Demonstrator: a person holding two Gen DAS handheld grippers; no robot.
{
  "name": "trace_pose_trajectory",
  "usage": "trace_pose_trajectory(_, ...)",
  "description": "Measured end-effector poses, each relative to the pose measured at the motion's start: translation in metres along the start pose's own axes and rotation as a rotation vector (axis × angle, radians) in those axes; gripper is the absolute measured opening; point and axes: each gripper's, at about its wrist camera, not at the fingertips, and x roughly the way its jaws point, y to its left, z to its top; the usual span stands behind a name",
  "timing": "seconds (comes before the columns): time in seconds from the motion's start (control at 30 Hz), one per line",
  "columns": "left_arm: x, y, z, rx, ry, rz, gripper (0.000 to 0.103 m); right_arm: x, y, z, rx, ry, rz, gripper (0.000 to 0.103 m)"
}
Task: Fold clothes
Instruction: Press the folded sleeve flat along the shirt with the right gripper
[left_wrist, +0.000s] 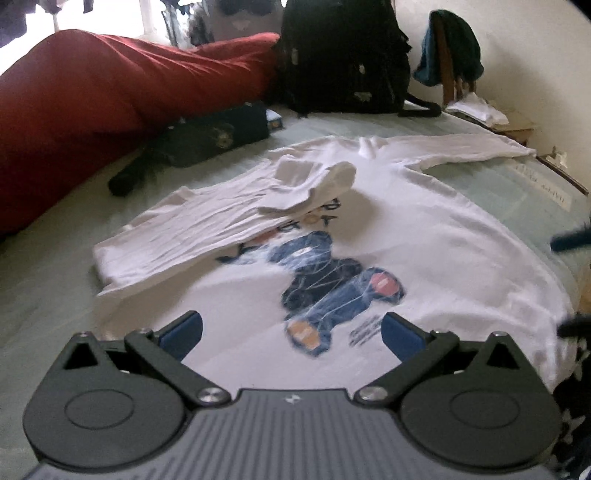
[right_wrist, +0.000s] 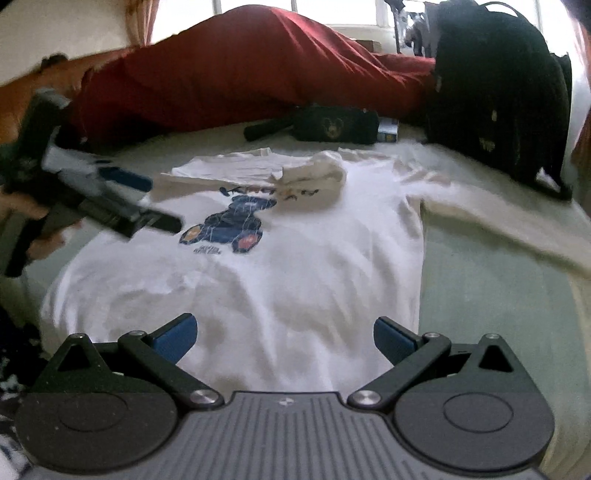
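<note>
A: Blue pads first, right up close. The left gripper (left_wrist: 291, 334) has its jaws spread wide with nothing between them, hovering low over the hem of the white sweatshirt (left_wrist: 424, 229).

B: Same on the other side. The right gripper (right_wrist: 284, 339) is released too, empty, above the plain lower part of the sweatshirt.

A: And the sweatshirt itself?

B: Front up on the pale green bed (left_wrist: 48, 266), with the bear print (left_wrist: 332, 280) showing. One sleeve (left_wrist: 221, 218) is folded in across the chest and partly covers the lettering. The other sleeve (left_wrist: 461, 147) lies stretched out straight to the side.

A: In the right wrist view the left gripper shows at the left edge, blurred, held in a hand (right_wrist: 33, 221) above the shirt's side.

B: Beyond the collar there's a dark pouch (left_wrist: 207, 138) lying on the bed, touching a small blue box (left_wrist: 275, 120).

A: Farther back, a big red cushion (left_wrist: 110, 88), and beside it a black backpack (left_wrist: 343, 55) standing upright against the wall.
</note>
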Motion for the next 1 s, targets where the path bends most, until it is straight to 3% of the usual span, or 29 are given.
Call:
trace_pose_trajectory(0.13, -0.007, 0.009, -0.016, -0.036, -0.030, 0.021, 0.102, 0.014, 0.010, 0.028, -0.060, 0.013, -0.038, 0.103)
trace_pose_trajectory(0.37, -0.015, 0.019, -0.044, -0.061, -0.020, 0.145, 0.102, 0.059, 0.029, 0.087, -0.172, 0.032, -0.112, 0.103)
trace_pose_trajectory(0.67, -0.026, 0.050, -0.062, -0.191, -0.041, 0.165, 0.102, 0.187, 0.045, 0.176, -0.204, 0.103, -0.187, 0.103)
trace_pose_trajectory(0.87, -0.027, 0.057, -0.066, -0.213, -0.054, 0.173, 0.102, 0.264, 0.057, 0.186, -0.275, 0.212, -0.244, 0.103)
trace_pose_trajectory(1.0, -0.026, 0.057, -0.065, -0.210, -0.056, 0.177, 0.102, 0.274, 0.043, 0.180, -0.292, 0.247, -0.298, 0.103)
